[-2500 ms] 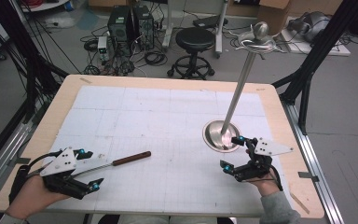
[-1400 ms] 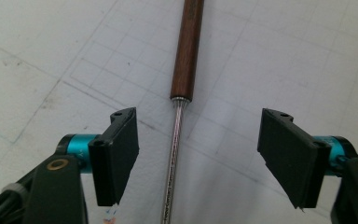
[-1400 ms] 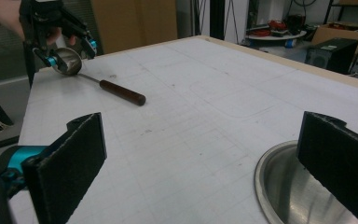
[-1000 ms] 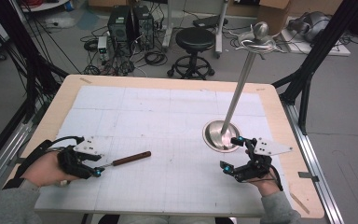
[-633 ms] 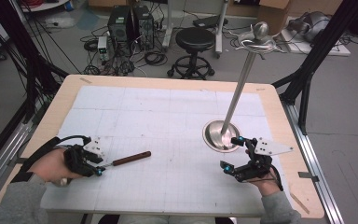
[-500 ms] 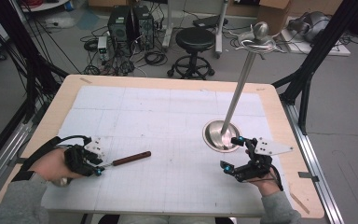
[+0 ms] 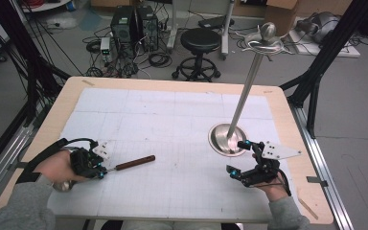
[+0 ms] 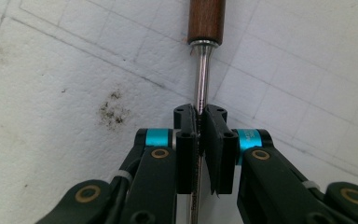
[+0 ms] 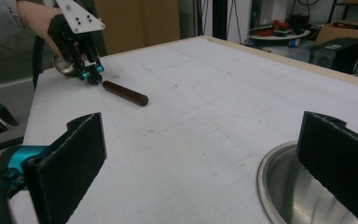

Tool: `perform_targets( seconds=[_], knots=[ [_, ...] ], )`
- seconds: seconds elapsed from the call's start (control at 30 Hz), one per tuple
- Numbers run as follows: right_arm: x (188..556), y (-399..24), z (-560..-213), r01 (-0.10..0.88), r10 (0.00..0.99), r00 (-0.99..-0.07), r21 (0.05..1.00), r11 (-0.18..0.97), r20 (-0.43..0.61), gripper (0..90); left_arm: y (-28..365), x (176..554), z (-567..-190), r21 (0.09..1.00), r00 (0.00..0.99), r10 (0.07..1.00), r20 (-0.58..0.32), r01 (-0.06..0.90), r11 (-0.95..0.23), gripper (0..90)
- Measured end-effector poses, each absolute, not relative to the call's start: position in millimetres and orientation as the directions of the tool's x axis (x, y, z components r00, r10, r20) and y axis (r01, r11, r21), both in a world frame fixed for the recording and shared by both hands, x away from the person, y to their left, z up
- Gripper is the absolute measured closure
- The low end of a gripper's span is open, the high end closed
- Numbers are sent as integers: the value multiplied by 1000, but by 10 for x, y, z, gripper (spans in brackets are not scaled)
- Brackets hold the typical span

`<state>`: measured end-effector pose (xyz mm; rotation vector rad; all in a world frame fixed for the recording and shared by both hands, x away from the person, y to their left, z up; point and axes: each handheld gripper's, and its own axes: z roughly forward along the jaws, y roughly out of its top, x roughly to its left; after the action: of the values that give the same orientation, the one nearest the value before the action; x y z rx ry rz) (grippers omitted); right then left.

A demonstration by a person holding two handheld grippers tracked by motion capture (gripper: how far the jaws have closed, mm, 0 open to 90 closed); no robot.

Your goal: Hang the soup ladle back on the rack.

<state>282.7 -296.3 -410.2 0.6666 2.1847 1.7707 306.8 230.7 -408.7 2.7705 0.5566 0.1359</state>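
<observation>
On the bench's [image 7: 287, 124] left side, your left claw [image 7: 100, 170] has just closed on the metal shank of the ladle [image 7: 129, 164], whose wooden handle lies on the white mat [image 7: 172, 120]. Further right, your right claw [image 7: 237, 158] stands wide open beside the stand's round base [image 7: 220, 139].

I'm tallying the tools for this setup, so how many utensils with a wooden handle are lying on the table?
1. A ladle lies on the mat at the table's left front, its metal shaft clamped in the left gripper. None other visible; the hands could hide small things.
</observation>
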Motion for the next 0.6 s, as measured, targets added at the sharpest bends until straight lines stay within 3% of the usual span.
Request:
perform_targets(
  seconds=[0.13,0.6],
  knots=[
    [2827,-2962,-4102,191,497,-863,969,156,90,6,2310,3060,-4082,323,913,407,34,375,-869,839],
    [2836,-2958,-4105,190,498,-863,969,158,88,6,2436,2912,-3870,480,892,448,64,366,-797,841]
  ],
)
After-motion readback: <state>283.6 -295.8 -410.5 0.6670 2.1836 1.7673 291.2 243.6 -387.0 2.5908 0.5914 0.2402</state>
